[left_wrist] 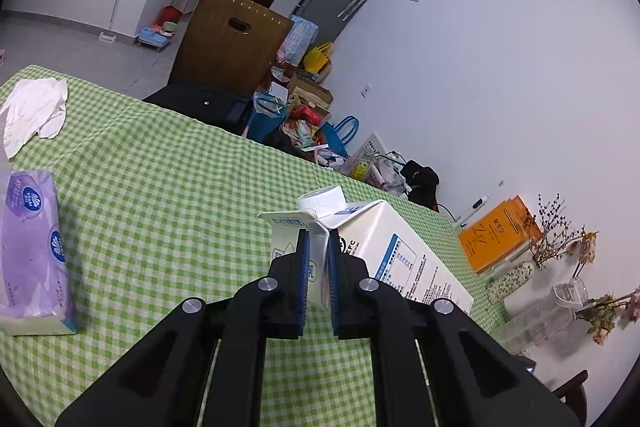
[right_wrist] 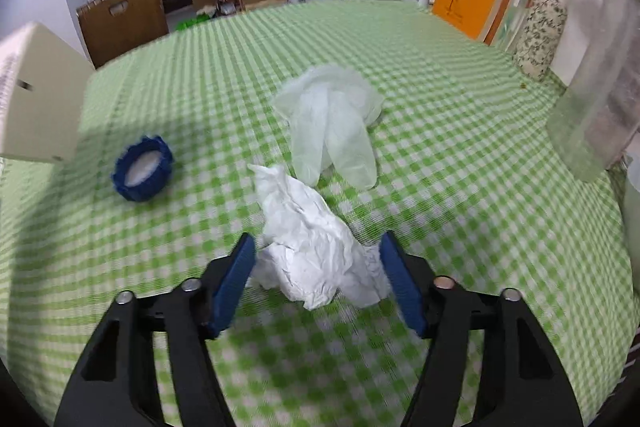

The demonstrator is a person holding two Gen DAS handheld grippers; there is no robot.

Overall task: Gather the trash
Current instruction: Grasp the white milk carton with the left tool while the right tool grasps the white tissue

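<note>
Tissue [right_wrist: 316, 259], crumpled and white, is straddled on the desk [right_wrist: 460, 163] by the half-open right tongs [right_wrist: 318, 259], whose pads are not seen pressing it. Just beyond it a pale glove [right_wrist: 332, 123] is spread, with a blue cap [right_wrist: 142, 169] to its left. A milk carton [left_wrist: 384, 251] is pinched by its top fold in the nearly closed left tongs [left_wrist: 318, 251].
</note>
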